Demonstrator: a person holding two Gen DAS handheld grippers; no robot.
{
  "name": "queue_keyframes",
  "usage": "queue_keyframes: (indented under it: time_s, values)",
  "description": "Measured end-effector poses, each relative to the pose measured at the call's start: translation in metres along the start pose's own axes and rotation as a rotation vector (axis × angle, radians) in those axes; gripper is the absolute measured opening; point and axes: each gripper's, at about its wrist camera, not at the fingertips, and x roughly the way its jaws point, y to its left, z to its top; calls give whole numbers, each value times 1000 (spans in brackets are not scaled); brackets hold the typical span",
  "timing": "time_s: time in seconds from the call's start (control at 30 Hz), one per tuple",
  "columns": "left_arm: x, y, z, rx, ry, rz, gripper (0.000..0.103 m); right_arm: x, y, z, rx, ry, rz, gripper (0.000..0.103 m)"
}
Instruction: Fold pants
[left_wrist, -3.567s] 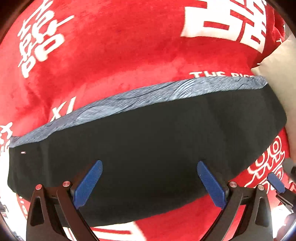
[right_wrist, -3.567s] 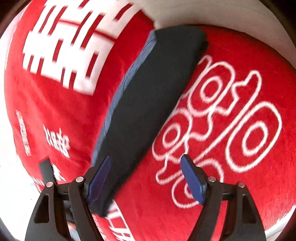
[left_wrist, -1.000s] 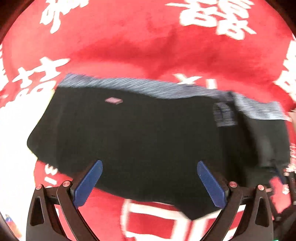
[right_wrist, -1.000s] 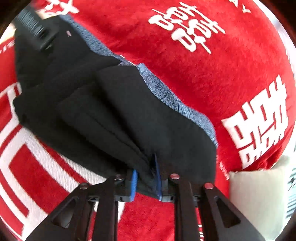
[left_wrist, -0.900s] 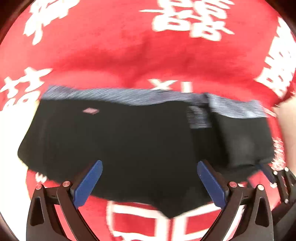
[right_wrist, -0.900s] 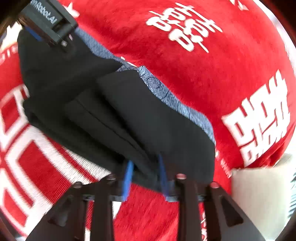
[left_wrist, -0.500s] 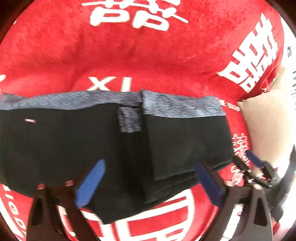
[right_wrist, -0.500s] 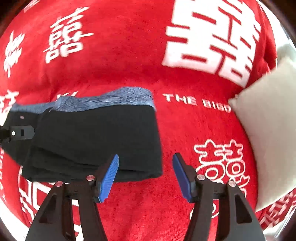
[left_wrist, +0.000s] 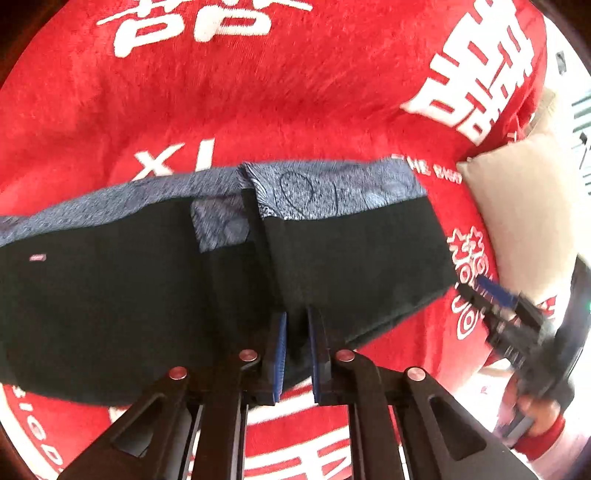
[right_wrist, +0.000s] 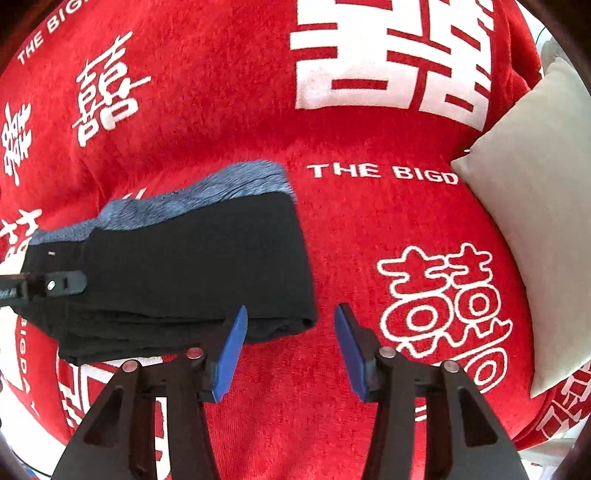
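The pants (left_wrist: 155, 295) lie on the red blanket (left_wrist: 295, 110), long axis running nine to three o'clock, one end already folded over. The left hand-held gripper (left_wrist: 295, 354) is pinched narrow on the near hem at the fold. The right hand-held gripper (right_wrist: 288, 354), half-open, closing and empty, has the folded edge at its eleven o'clock, so the left is nearer.

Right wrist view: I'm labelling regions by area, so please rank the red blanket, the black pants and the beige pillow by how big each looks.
1. Red blanket, fills most of the view.
2. Black pants.
3. Beige pillow, looks only somewhat smaller than the pants; the frame edge cuts it off, so this order is unsure.
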Motion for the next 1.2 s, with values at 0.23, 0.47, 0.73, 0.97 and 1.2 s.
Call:
queue_keyframes:
  time_s: [0.23, 0.47, 0.73, 0.97, 1.2]
  values:
    - [21, 5, -28, -9, 25, 42, 5, 6, -15, 11, 36, 16, 95, 54]
    - [23, 7, -28, -23, 26, 38, 5, 28, -28, 58, 78, 20, 176, 53]
    - [22, 8, -29, -54, 13, 45, 5, 73, 74, 73, -146, 181, 406, 49]
    - [23, 16, -25, -64, 8, 39, 5, 105, 122, 79, -217, 209, 352, 48]
    - [10, 18, -26, -85, -1, 80, 6, 85, 112, 82, -179, 193, 455, 51]
